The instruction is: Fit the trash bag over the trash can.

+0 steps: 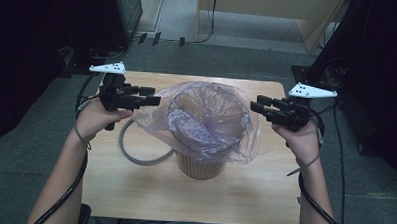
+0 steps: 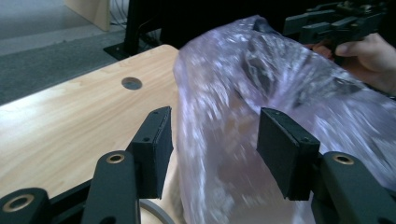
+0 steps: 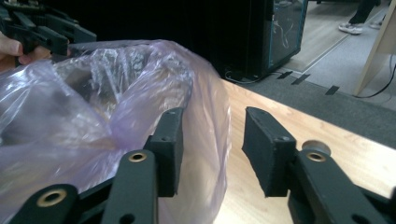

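Crinkly translucent bag (image 1: pixel 206 123) over ribbed bin (image 1: pixel 200 164) | both hand-held grippers apparently agape, holding nothing

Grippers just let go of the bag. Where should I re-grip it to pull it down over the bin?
Pinch the loose bag skirt billowing outside the bin rim, left gripper from the left, right gripper from the right; the slack film there gives the jaws something to close on.

One wooden table (image 1: pixel 133 190); one bin (image 1: pixel 200 164); one purple plastic bag (image 1: pixel 206 117) lining it; one grey ring (image 1: pixel 135 152), left; two grippers: left (image 1: pixel 154 96), right (image 1: pixel 257 105).
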